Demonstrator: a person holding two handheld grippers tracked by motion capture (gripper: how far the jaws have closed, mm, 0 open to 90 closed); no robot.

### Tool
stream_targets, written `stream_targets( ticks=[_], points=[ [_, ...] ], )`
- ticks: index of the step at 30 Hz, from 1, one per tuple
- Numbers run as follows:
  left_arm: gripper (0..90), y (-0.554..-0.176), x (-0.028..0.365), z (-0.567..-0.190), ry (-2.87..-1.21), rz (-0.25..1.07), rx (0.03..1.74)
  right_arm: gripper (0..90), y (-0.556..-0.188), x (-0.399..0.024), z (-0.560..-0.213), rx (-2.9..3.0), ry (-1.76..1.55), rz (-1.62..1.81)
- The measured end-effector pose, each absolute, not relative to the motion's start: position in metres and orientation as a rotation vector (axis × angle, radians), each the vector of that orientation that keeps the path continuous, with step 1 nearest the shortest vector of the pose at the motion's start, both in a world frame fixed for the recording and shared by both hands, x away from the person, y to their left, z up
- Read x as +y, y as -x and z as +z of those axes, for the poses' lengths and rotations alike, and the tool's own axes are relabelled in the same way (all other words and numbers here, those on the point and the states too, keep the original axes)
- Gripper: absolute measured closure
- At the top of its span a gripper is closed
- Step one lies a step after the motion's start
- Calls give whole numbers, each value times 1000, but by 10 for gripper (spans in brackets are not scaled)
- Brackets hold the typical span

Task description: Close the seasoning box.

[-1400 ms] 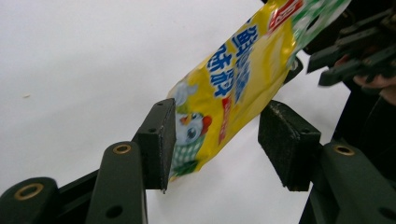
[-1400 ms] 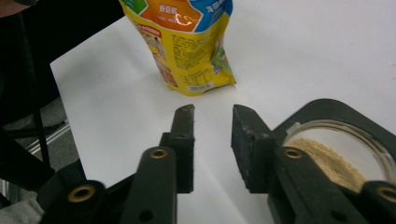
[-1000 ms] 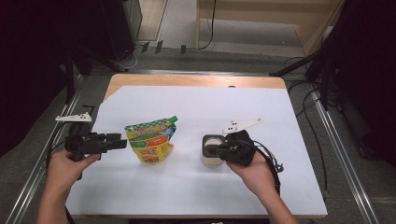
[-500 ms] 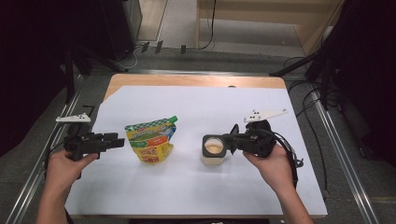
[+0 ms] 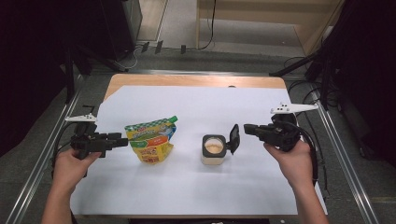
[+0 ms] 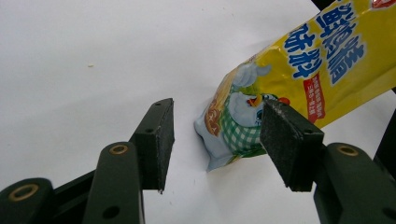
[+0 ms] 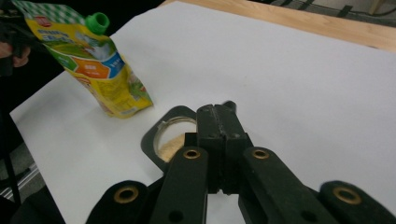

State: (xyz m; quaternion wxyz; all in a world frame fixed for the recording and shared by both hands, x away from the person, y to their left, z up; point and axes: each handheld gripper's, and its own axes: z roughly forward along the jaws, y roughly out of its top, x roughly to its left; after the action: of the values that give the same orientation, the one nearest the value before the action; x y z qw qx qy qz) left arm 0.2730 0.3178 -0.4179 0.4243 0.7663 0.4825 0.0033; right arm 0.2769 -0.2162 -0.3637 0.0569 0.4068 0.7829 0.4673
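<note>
White sheet over wooden table (image 5: pixel 196 80), dark floor and cables around. Yellow spouted seasoning pouch (image 5: pixel 150 142) upright at 9 o'clock of centre, green cap up; small jar (image 5: pixel 213 150) of beige powder near centre, black flip lid (image 5: pixel 234 138) hanging open at its 3 o'clock. Left gripper (image 5: pixel 122 140) level, jaws half apart, straddling pouch corner (pads not pressing, per left gripper view). Right gripper (image 5: pixel 248 129) jaws fully closed, nothing between, tips just 3 o'clock of lid, hand low and level. Likely step: jar opened, pouch grab pending. Next: close left jaws on pouch, lift, tilt spout over jar.
</note>
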Motion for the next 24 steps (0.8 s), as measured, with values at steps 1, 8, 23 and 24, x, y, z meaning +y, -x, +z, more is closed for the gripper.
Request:
stream_targets(
  ticks=[1,8,23,24],
  points=[
    [452,-273,317,-418,-1917,4,1206,900,-278,-217,-366,2374,-1244,1410],
    [442,-274,317,-419,-1912,4,1204,900,-289,-212,-391,2424,-1301,1363],
    [435,-274,320,-419,-1890,10,1207,900,-290,-191,-408,2491,-1280,1322],
    [435,-273,321,-419,-1886,10,1209,900,-290,-190,-410,2493,-1280,1322]
  ],
)
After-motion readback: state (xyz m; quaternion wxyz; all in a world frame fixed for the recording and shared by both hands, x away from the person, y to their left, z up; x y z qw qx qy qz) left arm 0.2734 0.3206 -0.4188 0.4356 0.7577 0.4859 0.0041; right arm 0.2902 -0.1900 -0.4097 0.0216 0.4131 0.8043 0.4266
